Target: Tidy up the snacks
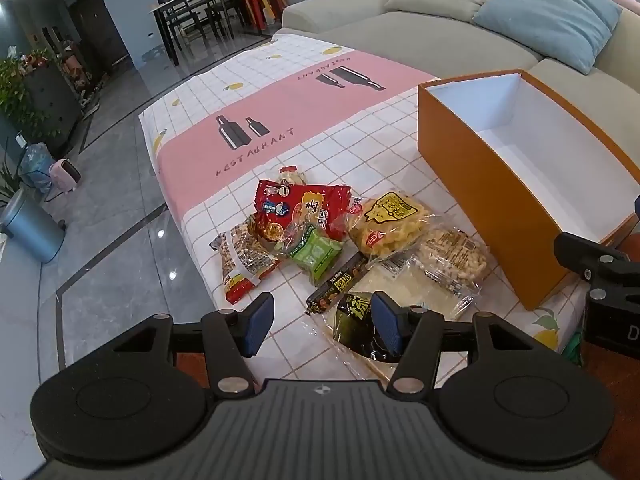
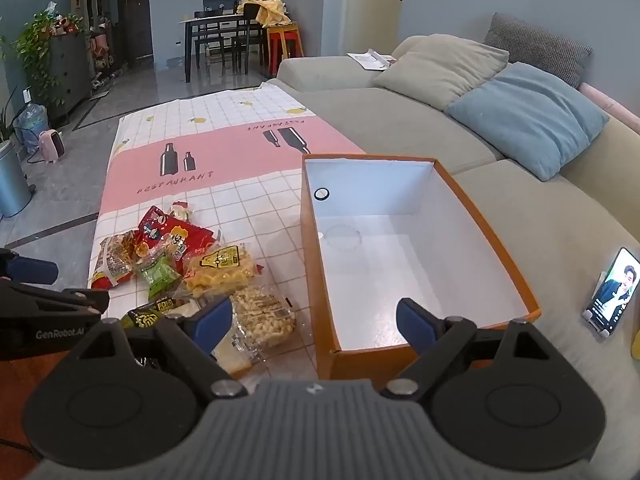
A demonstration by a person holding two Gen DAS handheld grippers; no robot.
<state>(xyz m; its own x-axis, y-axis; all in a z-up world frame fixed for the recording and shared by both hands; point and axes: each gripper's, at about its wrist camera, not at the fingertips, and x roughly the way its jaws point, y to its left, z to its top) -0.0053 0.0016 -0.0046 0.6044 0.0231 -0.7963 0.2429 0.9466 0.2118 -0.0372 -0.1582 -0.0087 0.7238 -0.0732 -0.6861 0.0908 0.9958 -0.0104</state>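
A pile of snack packets lies on the tablecloth: a red bag (image 1: 304,210) (image 2: 176,236), a green packet (image 1: 318,254) (image 2: 162,274), a yellow crisps bag (image 1: 386,222) (image 2: 220,268), a peanut bag (image 1: 454,260) (image 2: 264,316), a dark sausage stick (image 1: 336,284) and a black-and-green packet (image 1: 356,320) (image 2: 146,318). An empty orange box (image 1: 472,184) (image 2: 320,280) with a white inside stands to their right. My left gripper (image 1: 324,326) is open just above the near packets. My right gripper (image 2: 316,320) is open over the box's near end.
The table (image 1: 248,92) has a pink and white checked cloth. A grey sofa (image 2: 400,120) with cushions runs along the right. A phone (image 2: 612,292) stands propped on the sofa. The floor drops away to the left, with a bin (image 1: 28,228).
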